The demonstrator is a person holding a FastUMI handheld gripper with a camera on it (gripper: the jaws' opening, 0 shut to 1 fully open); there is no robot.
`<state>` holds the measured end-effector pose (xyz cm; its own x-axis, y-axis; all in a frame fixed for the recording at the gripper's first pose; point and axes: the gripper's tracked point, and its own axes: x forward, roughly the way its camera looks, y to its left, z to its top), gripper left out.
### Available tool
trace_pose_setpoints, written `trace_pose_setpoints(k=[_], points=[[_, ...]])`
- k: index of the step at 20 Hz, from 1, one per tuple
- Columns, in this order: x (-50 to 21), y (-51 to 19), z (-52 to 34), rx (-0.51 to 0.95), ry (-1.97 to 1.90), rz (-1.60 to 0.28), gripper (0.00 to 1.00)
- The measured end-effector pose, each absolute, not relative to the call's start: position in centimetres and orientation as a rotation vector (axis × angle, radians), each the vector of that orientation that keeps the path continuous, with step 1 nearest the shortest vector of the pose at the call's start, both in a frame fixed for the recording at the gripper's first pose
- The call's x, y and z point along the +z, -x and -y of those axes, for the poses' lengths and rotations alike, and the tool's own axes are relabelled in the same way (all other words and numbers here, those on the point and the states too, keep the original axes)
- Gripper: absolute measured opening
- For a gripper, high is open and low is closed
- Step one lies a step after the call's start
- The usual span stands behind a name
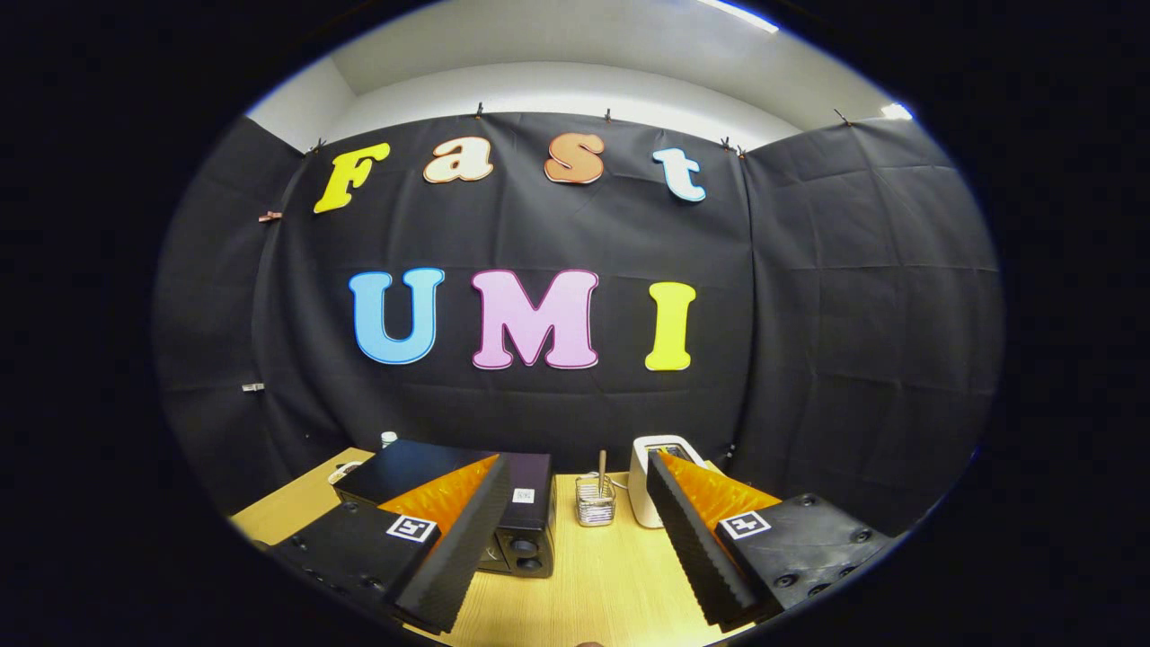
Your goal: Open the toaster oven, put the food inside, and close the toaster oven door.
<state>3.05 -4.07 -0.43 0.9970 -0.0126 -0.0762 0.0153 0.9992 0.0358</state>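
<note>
Tongs: mine, fingers spread wide, nothing between them, held above the table.

Oven: black box, beyond my left finger and partly behind it. Its knobbed corner shows past that fingertip, knobs low on the face. Whether the door stands open or shut, I cannot tell, since my finger covers it.

Food: I cannot pick it out.

Basket: small wire one with a stick in it, ahead between my fingers.

White appliance: beyond my right finger.

Bearing: the oven lies forward and left of my tongs, near.
</note>
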Motion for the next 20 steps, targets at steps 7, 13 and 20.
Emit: trace_pose_setpoints(k=[7,13,20], points=[[-0.2,-2.6,6.4,-0.017,0.009,-0.098,0.98],[-2.5,-2.6,12.2,-0.010,-0.038,-0.121,0.98],[-5.8,-3.6,23.7,-0.029,-0.047,-0.153,0.98]])
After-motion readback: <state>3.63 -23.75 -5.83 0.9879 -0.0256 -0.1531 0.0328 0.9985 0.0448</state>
